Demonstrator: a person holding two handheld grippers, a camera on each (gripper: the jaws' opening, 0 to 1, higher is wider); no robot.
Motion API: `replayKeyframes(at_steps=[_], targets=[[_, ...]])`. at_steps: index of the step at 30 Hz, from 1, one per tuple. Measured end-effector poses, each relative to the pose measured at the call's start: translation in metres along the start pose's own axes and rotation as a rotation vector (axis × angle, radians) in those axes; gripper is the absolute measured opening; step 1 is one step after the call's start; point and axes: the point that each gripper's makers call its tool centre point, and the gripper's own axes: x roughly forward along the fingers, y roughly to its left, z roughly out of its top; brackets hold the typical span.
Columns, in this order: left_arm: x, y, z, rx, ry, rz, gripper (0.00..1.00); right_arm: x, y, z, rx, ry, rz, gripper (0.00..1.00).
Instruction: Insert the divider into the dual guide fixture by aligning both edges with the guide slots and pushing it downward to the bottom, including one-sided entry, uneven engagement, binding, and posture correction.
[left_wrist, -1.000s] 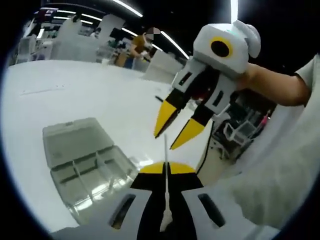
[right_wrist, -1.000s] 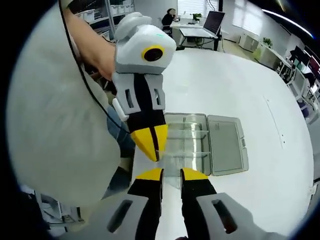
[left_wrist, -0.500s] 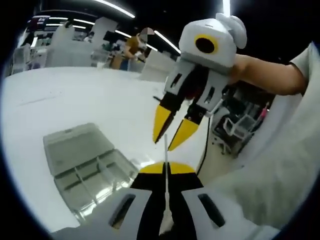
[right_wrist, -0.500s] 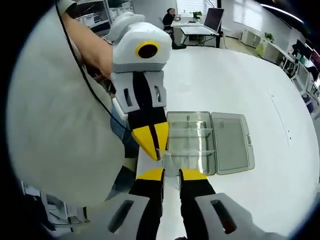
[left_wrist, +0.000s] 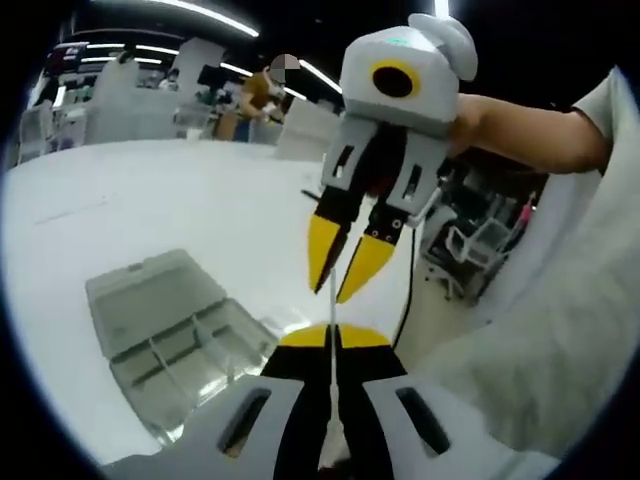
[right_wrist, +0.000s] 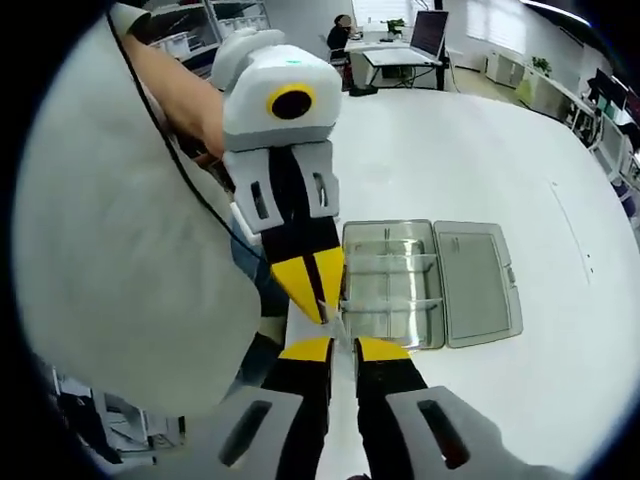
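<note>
Divider (left_wrist: 330, 345) is a thin white strip, pinched edge-on btwn the left tongs (left_wrist: 331, 338), jaws closed narrow on it, its free end sticking out past the yellow tips. In the right gripper view it reads as a thin pale sliver (right_wrist: 334, 318) at the left tongs' tips (right_wrist: 312, 295). My read: held mid-air over the near desk edge, not yet at the box, so both tongs can sort out its posture before entry.

Right tongs (left_wrist: 342, 270) hang tips-down just above the divider's free end, jaws a narrow gap apart, holding nothing I can make out. Contact w/ the strip: can't tell. Own view of the right tongs (right_wrist: 333, 347) shows the same small gap, the sliver just beyond it.

Fixture = clear compartment box (right_wrist: 387, 283) w/ lid (right_wrist: 478, 280) flat open, on the white desk (right_wrist: 470, 160), well apart from both tongs; some cross dividers seated inside. Also seen low-left in the left gripper view (left_wrist: 190, 355).

Pose: left hand level, pointing fwd along the desk; the person's right forearm (left_wrist: 530, 140) comes in from the side, wrist bent so the tongs point down. Next likely needs a re-grip or steadying of the top edge, then carry to the slots — judgement only.
</note>
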Motion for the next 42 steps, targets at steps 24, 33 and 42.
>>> replayKeyframes(at_steps=[24, 33, 42], targets=[[0.001, 0.004, -0.007, -0.02, 0.017, 0.011, 0.0, 0.001, 0.012, 0.001, 0.042, 0.03, 0.02, 0.0], [0.002, 0.004, -0.009, -0.056, 0.017, 0.015, 0.03, 0.001, 0.015, 0.001, 0.087, 0.048, 0.019, 0.0], [0.002, 0.002, -0.008, -0.071, 0.021, 0.019, 0.05, 0.001, 0.017, 0.002, 0.121, 0.06, 0.011, 0.0]])
